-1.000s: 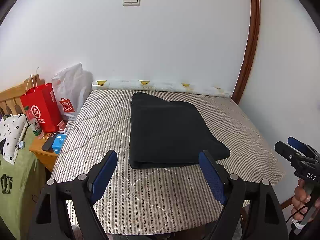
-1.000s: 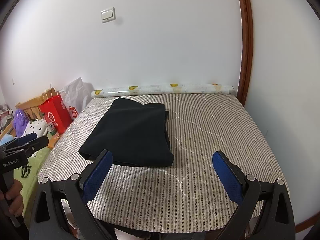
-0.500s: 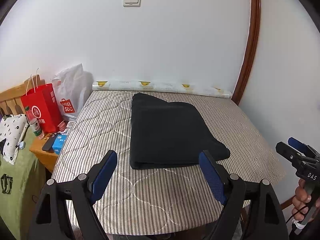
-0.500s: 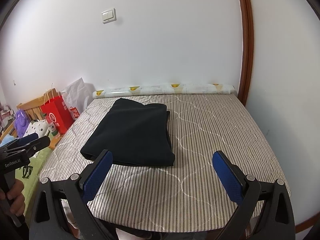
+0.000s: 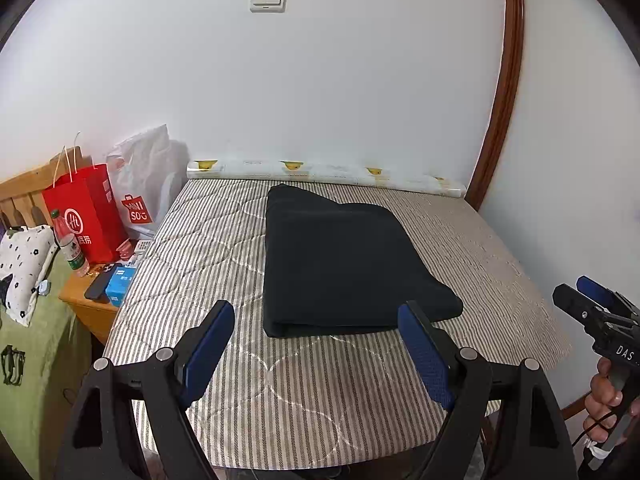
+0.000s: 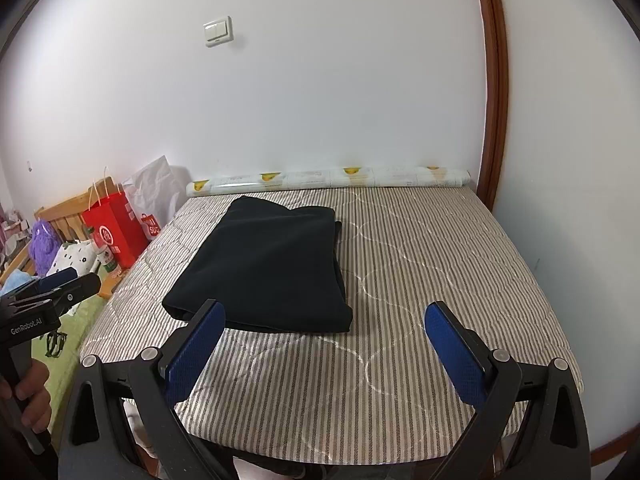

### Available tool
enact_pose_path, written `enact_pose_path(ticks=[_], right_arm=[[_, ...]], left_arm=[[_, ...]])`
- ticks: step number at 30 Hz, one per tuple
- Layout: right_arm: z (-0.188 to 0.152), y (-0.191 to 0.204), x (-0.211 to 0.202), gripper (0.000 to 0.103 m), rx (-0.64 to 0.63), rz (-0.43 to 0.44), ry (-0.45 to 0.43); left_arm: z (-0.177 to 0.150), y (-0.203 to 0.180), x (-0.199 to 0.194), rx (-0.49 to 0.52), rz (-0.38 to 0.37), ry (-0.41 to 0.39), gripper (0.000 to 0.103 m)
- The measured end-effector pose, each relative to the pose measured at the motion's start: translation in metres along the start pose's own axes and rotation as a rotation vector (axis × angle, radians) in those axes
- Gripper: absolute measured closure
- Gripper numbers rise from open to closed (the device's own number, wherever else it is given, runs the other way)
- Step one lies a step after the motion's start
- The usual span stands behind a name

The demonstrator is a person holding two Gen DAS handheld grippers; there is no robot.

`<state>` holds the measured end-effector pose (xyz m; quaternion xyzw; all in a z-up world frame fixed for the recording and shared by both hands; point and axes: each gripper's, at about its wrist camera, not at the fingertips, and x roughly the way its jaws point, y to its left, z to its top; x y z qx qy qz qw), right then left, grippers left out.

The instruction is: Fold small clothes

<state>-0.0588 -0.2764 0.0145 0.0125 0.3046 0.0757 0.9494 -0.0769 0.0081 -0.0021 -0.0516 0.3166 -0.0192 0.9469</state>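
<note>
Left gripper [image 5: 316, 336]: blue-padded jaws spread wide, gripping nothing, held off the near edge of the grey striped quilted mattress [image 5: 224, 248]. Right gripper [image 6: 324, 336]: likewise wide open and empty. Folded black cloth garment [image 5: 344, 260] lies flat mid-mattress, just beyond both grippers, untouched. Red paper shopping bag [image 5: 86, 212] stands left of the mattress.

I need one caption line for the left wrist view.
Open left gripper hovers before a folded black garment on the striped quilted mattress.
</note>
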Motion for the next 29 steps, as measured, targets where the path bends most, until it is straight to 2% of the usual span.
enact_pose_path(ticks=[29], right_arm=[[-0.0013,0.0085,0.0031,0.004,0.003,0.009,-0.001]], left_arm=[[0.001,0.0003,0.0016,-0.004,0.01,-0.012,0.02]])
